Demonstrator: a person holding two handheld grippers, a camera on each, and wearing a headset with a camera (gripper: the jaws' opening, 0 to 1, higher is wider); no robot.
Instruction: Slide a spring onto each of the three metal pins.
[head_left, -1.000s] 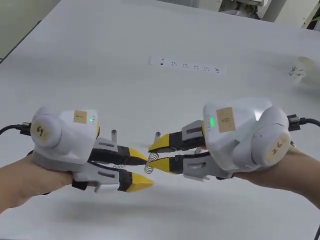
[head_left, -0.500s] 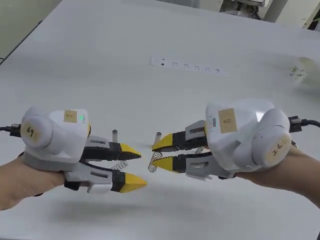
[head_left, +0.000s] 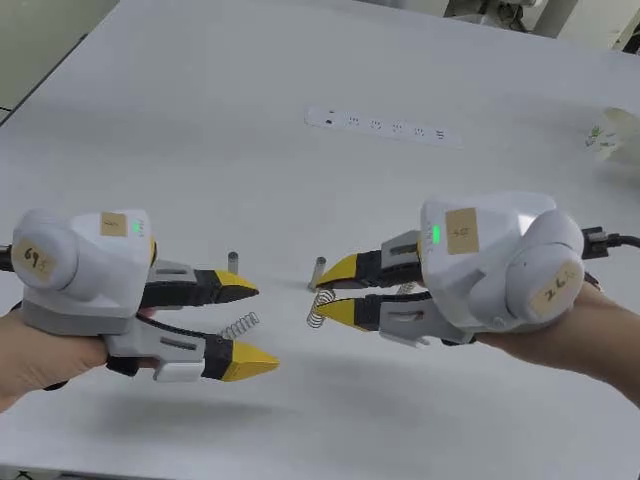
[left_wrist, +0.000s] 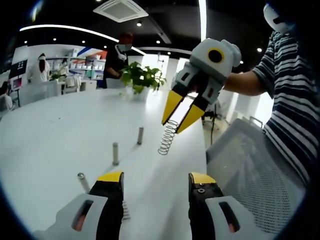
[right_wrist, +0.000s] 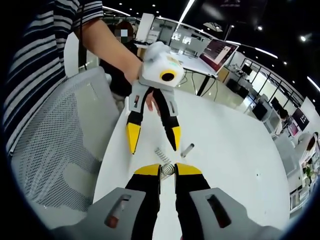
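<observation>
- Bare steel on all three pins: the far pin (left_wrist: 140, 135), middle pin (left_wrist: 115, 152) and near pin (left_wrist: 81, 179) stand upright on the white tabletop (head_left: 200, 120) with no coil on any of them. I'd call that zero of three done.
- The held spring (left_wrist: 168, 137) is pinched by its top end and dangles off the tips of the right claw (head_left: 337, 292), up in the air. In the head view it sits at about 6 o'clock of the far pin, close beside it but not over it.
- The loose spring (head_left: 240, 325) lies flat on the tabletop, around 8 o'clock from the held one. I couldn't make out a third spring for sure.
- Right claw: nearly clenched, with the yellow tips just a sliver apart, grasping the held spring and nothing else.
- Left claw (head_left: 243, 324): spread wide, released, gripping nothing. The loose spring lies in the gap between its jaws, and I can't tell if it brushes either one.
- Still to do, my guess: line the dangling spring up over a pin and drop it on, then the same for the other two pins.
</observation>
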